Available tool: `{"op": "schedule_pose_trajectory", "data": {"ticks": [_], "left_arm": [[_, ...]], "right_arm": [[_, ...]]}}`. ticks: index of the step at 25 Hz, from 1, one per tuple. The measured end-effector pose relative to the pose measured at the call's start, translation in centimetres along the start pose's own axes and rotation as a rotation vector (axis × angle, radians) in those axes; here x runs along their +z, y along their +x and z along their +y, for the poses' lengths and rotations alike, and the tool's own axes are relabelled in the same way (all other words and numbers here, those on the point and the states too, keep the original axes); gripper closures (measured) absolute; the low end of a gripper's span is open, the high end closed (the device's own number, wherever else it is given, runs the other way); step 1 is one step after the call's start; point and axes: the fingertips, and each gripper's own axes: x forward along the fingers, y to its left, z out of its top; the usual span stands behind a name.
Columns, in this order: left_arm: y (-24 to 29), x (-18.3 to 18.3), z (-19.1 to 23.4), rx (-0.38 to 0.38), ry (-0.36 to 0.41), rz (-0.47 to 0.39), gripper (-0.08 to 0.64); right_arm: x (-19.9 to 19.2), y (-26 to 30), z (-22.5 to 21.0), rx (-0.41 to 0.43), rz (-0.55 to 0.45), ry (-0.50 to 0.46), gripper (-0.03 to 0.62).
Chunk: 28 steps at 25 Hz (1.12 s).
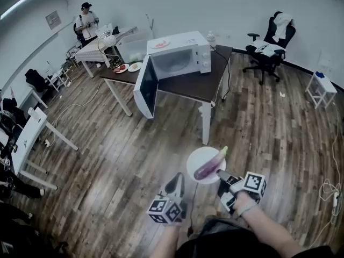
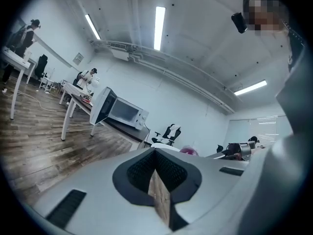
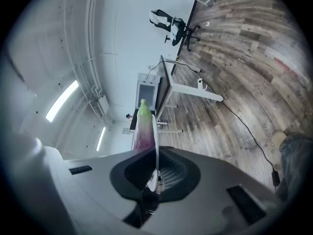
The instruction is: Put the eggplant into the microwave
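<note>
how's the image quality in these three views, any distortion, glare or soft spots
Head view: fisheye bows the floor planks, corners darken, yet the microwave reads clearly. Left gripper view: ceiling light strips blow out to white. Right gripper view: the room appears rolled sideways, and the eggplant on the plate is soft.

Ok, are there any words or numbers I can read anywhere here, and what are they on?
No text here can be read.
Sign on the wall: too small to read.
Microwave control panel: too small to read.
Marker cubes: only black-and-white squares, no letters or numbers.
</note>
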Motion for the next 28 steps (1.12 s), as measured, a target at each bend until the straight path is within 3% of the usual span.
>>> {"op": "schedule_pose_trajectory", "data": {"ticks": [13,21,28], "left_arm": [[9.4,2.6,2.7,0.054,0.013,-0.05,0.56],[11.4,2.3,3.3,0.065,-0.001,-0.035,0.56],[13.6,2.6,4.5,0.071,0.005,-0.023,0.56]], "right_arm": [[8.1,6.6,1.6,0.018,0.037,-0.023,0.581],[10.2,8.3,1.2,-0.022,0.025,0.025,0.581],[12.1,10.8,0.9,-0.017,0.036,0.005,0.581]]}}
